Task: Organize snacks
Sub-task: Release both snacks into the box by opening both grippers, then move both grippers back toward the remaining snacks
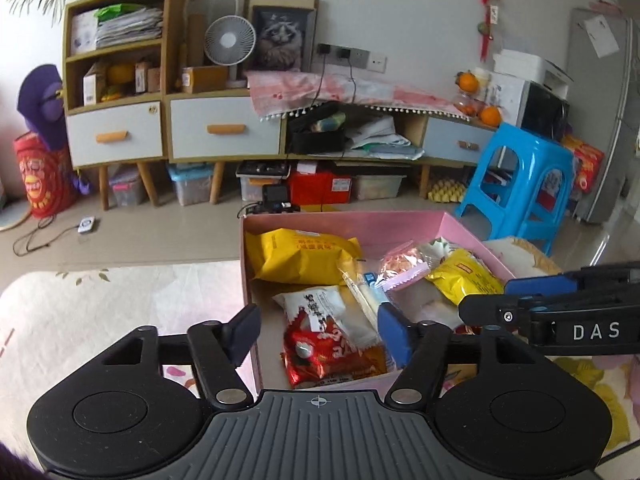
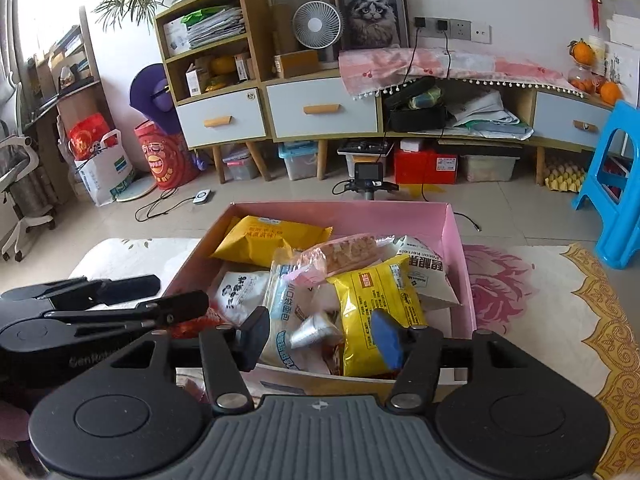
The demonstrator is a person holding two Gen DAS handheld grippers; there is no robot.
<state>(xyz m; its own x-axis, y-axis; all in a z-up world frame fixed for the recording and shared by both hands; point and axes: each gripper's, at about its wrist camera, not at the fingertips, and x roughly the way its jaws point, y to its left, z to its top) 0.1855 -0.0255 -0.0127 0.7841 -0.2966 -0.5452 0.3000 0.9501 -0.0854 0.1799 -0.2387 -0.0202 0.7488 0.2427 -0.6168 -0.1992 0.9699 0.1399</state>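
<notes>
An open pink box [image 1: 344,220] [image 2: 456,240] on a floral rug holds several snack packets. A large yellow packet [image 1: 300,256] [image 2: 264,240] lies at its far left. My left gripper [image 1: 320,332] is open over the near left corner, with a red-and-white packet [image 1: 328,352] below its jaws; one finger hangs outside the box wall. My right gripper [image 2: 320,336] is open above a white bread packet [image 2: 284,304], a silver foil piece [image 2: 314,330] and a small yellow packet [image 2: 376,304] [image 1: 464,276]. Nothing is gripped. Each gripper shows at the edge of the other's view.
A floral rug [image 2: 540,300] surrounds the box. A blue plastic stool [image 1: 528,184] [image 2: 616,184] stands at the right. A small camera on a stand [image 2: 368,174] sits just beyond the box. Low cabinets with storage bins beneath line the back wall.
</notes>
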